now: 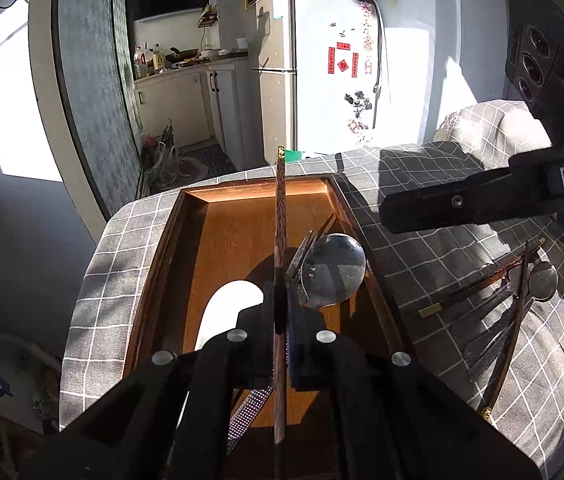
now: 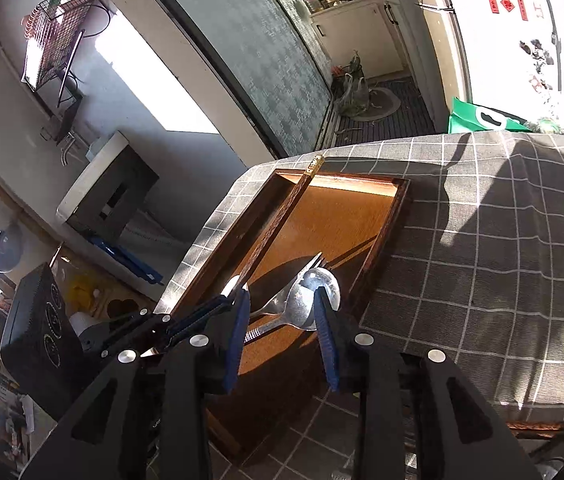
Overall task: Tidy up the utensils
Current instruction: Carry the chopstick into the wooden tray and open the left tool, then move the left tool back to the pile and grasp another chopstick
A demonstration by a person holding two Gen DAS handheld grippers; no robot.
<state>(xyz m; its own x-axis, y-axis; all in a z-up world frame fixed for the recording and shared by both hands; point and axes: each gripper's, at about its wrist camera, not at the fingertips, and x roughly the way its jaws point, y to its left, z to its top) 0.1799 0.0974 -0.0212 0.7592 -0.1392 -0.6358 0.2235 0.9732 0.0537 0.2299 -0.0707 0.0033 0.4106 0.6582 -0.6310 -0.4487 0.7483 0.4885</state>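
Wooden tray [image 1: 238,236] on checked cloth [image 1: 122,248]: spoon [image 1: 331,274] and fork [image 1: 305,250] inside. Left gripper [image 1: 282,300] clenched on chopstick [image 1: 280,216] above tray; right gripper [image 2: 282,312] released, empty. Fork handle partly hidden under spoon.

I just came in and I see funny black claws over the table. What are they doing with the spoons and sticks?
A person is tidying utensils into a wooden tray with two handheld grippers. The left gripper is shut on a long dark chopstick, held above the tray. The right gripper is open and holding nothing, above a metal spoon and fork already lying in the tray. More utensils wait on the checked tablecloth beside it.
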